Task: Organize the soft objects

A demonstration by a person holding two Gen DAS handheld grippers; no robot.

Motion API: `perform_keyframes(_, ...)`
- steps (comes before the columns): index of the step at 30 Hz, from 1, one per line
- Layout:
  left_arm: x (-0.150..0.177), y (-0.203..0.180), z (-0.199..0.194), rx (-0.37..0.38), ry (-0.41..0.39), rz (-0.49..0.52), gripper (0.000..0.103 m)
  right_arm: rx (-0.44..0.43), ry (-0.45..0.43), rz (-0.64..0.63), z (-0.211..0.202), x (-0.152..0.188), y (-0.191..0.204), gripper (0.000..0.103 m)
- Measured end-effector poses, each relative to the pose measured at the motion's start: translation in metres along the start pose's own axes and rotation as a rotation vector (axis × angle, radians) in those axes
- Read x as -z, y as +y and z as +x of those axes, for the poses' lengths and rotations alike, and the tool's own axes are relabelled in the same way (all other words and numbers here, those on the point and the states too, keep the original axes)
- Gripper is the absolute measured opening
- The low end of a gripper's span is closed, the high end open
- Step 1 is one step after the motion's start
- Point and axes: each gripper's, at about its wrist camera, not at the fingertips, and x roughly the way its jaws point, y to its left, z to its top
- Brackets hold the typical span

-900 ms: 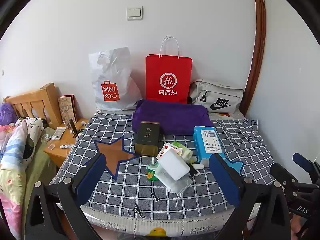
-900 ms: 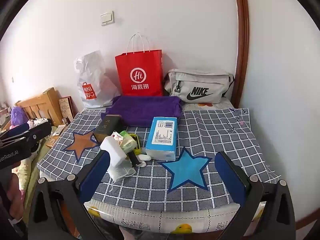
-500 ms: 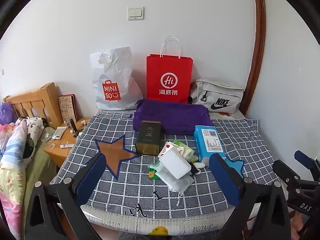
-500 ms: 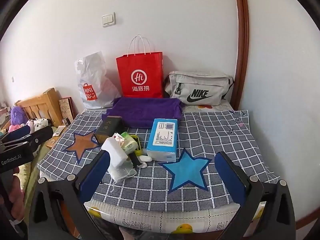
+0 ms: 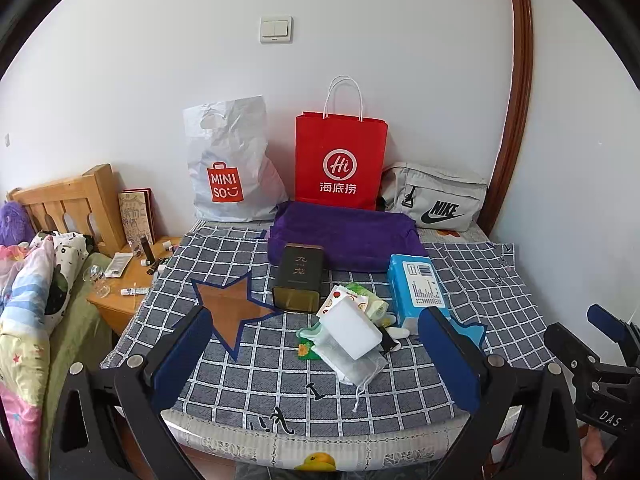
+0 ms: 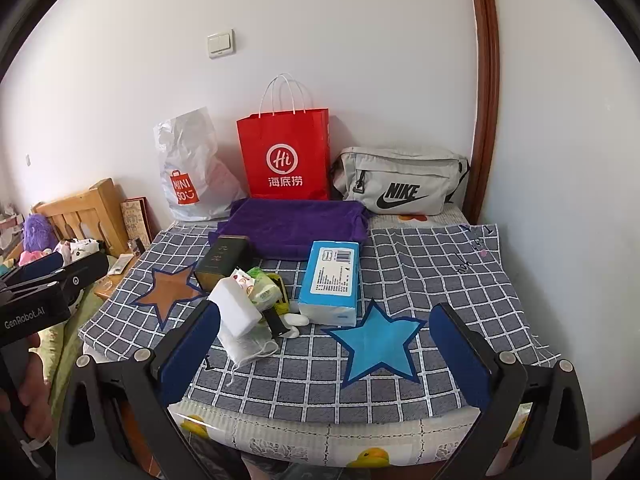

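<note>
Blue-padded and spread wide, the left gripper (image 5: 316,356) holds nothing and tilts down toward the checked cloth (image 5: 472,280) from its near edge. The right gripper (image 6: 324,354) has the same downward tilt, its jaws equally wide and empty above a blue star patch (image 6: 378,344). Between the two, a heap of soft things lies on the cloth: a white sponge block (image 5: 351,330) on top of a mesh drawstring pouch (image 5: 352,364), a green wipes pack (image 5: 370,300) behind, and a blue tissue pack (image 6: 334,276) just beside them. A folded purple towel (image 5: 344,236) lies farther back, before a red paper bag (image 5: 341,160).
</note>
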Motion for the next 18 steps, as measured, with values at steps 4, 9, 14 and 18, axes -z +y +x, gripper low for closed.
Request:
perform_keyframes(4, 0.0012, 0.0009, -0.0009, 0.003, -0.002, -0.002, 0.103, -0.002, -0.002, 0.0, -0.0007, -0.0001, 0.0008, 0.103)
perform_keyframes(9, 0.0014, 0.0009, -0.0005, 0.002, -0.002, -0.002, 0.103, -0.002, -0.002, -0.001, -0.0008, -0.0003, 0.0023, 0.103)
perform_keyframes(14, 0.0026, 0.0014, -0.0004, 0.003, -0.002, -0.004, 0.103, -0.002, -0.003, -0.001, -0.0018, 0.0012, 0.0029, 0.103)
perform_keyframes(18, 0.0025, 0.0018, -0.0004, 0.003, -0.003, -0.004, 0.103, -0.001, -0.004, 0.0, -0.0021, 0.0015, 0.0036, 0.103)
